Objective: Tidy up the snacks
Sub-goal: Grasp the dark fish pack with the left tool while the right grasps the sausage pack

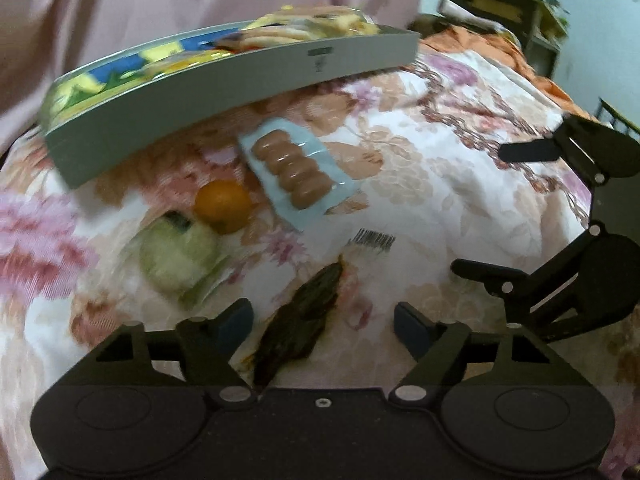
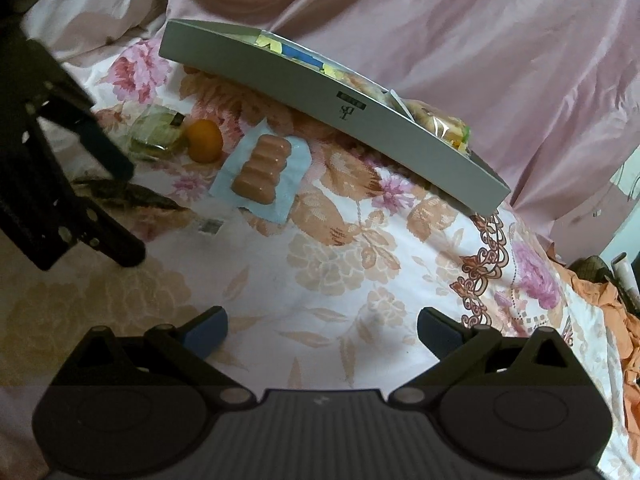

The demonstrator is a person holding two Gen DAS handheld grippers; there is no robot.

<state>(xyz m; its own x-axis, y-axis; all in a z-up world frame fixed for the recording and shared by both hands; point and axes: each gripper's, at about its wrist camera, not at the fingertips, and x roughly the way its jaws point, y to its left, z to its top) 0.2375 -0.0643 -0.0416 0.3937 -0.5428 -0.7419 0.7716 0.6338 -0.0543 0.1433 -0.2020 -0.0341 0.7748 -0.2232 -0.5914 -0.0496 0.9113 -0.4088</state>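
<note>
You are holding both grippers, left [image 1: 324, 324] and right [image 2: 322, 330], spread and empty; the left one is hovering over what looks like a dark wrapped snack [image 1: 298, 324].

Dim indoor light, muted colours; left wrist view motion-blurred; fisheye bending grey box [image 1: 224, 92] edge; dark vignette at 1 o'clock corners

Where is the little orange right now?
The orange sits on the flowery bedspread, between the green wrapped snack and the blue sausage pack, just in front of the grey box.
</note>
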